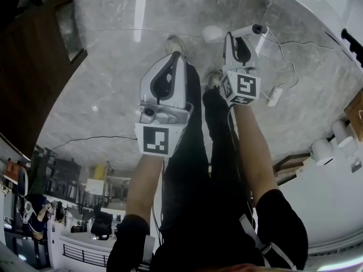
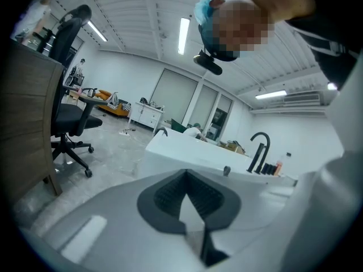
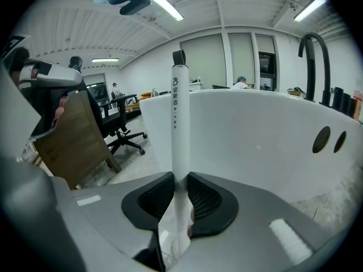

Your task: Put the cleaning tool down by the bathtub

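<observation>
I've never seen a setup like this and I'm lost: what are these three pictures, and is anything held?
No robot here: a person holds hand-operated tongs in each hand. The head view, from a camera on the person's head, looks down at both arms over a grey floor with a power strip. The other two views come from cameras riding on the tongs. The right tongs are clamped on a white stick-shaped cleaning tool, beside a white bathtub. The left tongs are closed and empty.
</observation>
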`<state>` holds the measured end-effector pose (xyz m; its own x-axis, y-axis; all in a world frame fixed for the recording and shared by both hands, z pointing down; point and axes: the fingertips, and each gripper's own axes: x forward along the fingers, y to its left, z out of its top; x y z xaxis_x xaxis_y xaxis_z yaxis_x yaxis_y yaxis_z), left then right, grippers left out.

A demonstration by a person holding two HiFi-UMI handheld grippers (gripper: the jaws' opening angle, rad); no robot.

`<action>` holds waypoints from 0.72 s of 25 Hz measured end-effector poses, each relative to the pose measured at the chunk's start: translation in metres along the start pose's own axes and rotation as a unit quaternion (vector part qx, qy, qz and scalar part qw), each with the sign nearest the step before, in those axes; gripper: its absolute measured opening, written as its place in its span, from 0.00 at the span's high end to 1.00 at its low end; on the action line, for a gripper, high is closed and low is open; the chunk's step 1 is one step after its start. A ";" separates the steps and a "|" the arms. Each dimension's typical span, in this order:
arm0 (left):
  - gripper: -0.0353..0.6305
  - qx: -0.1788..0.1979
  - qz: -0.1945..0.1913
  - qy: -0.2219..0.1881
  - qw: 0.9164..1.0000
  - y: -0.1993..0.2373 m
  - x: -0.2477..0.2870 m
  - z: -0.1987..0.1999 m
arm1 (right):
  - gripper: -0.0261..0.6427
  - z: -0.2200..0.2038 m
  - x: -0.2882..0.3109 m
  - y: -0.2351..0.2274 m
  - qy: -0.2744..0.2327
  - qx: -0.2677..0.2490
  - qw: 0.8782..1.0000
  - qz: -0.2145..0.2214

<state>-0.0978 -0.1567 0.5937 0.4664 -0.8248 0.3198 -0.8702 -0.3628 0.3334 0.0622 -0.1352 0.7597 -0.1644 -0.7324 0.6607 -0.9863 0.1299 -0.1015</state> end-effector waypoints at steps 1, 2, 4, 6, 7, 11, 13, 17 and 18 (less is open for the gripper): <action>0.94 0.001 -0.002 0.000 1.000 0.001 0.002 -0.001 | 0.84 -0.002 0.005 -0.001 0.001 0.001 1.000 -0.002; 0.94 0.001 -0.003 0.001 1.000 0.002 0.004 -0.002 | 0.84 -0.003 0.009 -0.002 0.001 0.003 1.000 -0.004; 0.94 0.001 -0.004 0.006 1.000 0.006 0.007 -0.006 | 0.84 -0.007 0.018 -0.002 0.002 0.007 1.000 -0.007; 0.94 0.002 -0.005 0.009 1.000 0.009 0.009 -0.009 | 0.84 -0.011 0.027 -0.002 0.002 0.010 1.000 -0.008; 0.94 0.002 -0.005 0.010 1.000 0.010 0.010 -0.010 | 0.84 -0.012 0.032 -0.002 0.003 0.010 1.000 -0.008; 0.94 0.003 -0.004 0.010 1.000 0.018 0.016 -0.013 | 0.84 -0.017 0.046 -0.004 0.005 0.010 1.000 -0.011; 0.94 0.003 -0.001 0.011 1.000 0.022 0.020 -0.015 | 0.84 -0.019 0.054 -0.006 0.006 0.009 1.000 -0.013; 0.94 0.003 0.004 0.007 1.000 0.032 0.028 -0.016 | 0.84 -0.024 0.068 -0.009 0.008 0.010 1.000 -0.014; 0.94 0.003 0.005 0.005 1.000 0.035 0.029 -0.016 | 0.84 -0.025 0.072 -0.009 0.008 0.011 1.000 -0.014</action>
<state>-0.1118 -0.1862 0.6286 0.4586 -0.8239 0.3329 -0.8760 -0.3564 0.3249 0.0600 -0.1720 0.8267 -0.1369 -0.7250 0.6751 -0.9906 0.0953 -0.0985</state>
